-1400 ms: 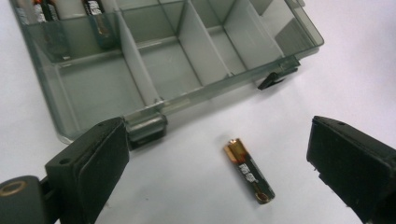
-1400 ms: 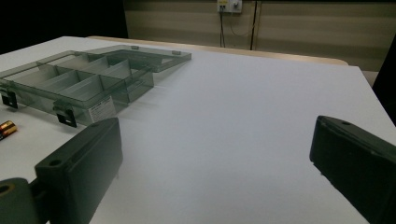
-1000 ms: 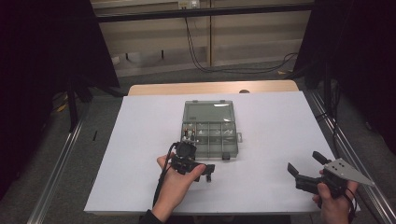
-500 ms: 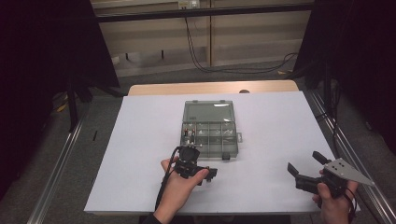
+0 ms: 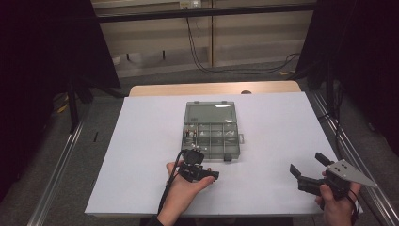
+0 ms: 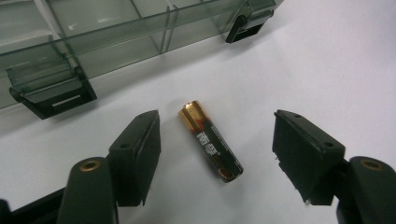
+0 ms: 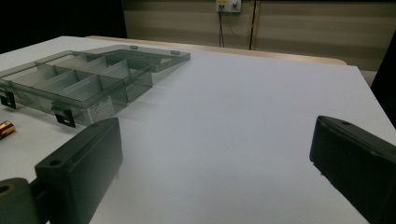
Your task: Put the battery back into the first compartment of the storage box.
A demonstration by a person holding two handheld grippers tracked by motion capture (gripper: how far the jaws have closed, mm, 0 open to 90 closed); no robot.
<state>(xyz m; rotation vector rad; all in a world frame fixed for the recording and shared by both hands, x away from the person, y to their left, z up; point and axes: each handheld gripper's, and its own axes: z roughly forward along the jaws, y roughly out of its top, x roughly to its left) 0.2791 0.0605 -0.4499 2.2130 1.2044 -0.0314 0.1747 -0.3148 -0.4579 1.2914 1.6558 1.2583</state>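
1. Gold-and-black battery (image 6: 211, 141) lies flat on the white sheet (image 5: 141, 141), just near of the clear compartment box (image 5: 211, 134).
2. Left gripper (image 6: 215, 158) hangs over it, its jaws on either side of the battery; they have just been closing, yet neither pad touches it.
3. Right gripper (image 5: 308, 170) rests at the near right of the sheet, well apart from the box, jaws spread wide with nothing between them.
4. Box lid lies open on the far side.
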